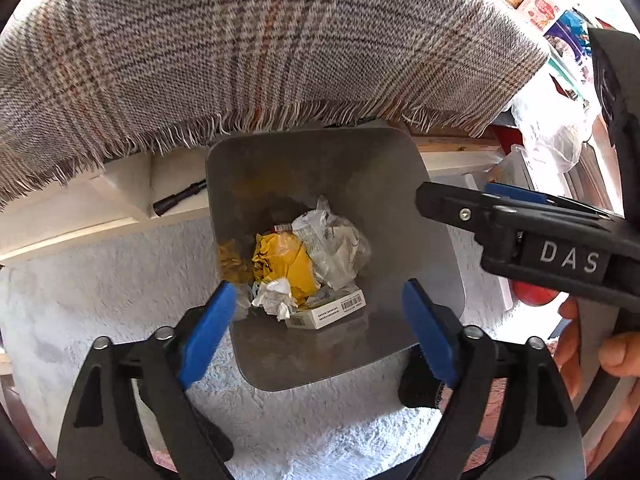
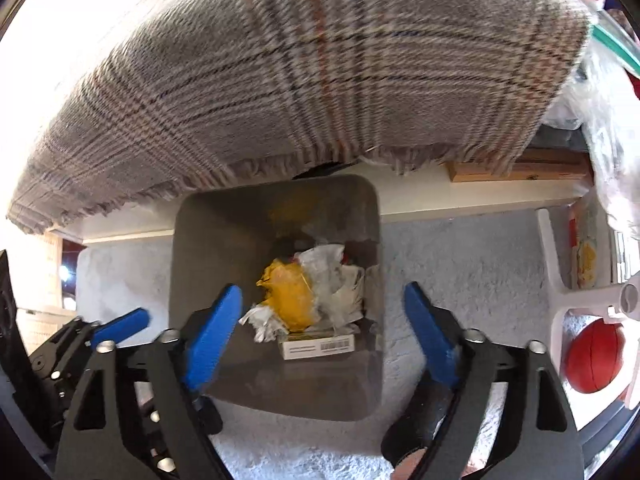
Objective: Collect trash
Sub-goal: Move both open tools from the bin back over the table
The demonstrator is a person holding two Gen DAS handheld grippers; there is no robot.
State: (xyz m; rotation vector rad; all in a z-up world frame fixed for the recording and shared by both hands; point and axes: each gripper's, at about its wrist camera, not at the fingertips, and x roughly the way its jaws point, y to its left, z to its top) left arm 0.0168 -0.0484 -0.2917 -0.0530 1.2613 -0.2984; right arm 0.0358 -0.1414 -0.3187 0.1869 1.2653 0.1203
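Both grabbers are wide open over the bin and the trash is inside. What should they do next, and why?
Probably lift both away from the bin. The left gripper and right gripper stand open with nothing between their pads, and the yellow wrapper, crumpled paper and small box already lie at the bottom, so they seem free to fetch more.

Below my claws, grey square bin (image 1: pixel 332 160) upright on the pale carpet, crumpled yellow wrapper (image 1: pixel 286 262) in the middle, clear plastic (image 1: pixel 332 244) beside it, white paper wad (image 1: pixel 276 298), small barcoded box (image 1: pixel 332 312) lying flat.
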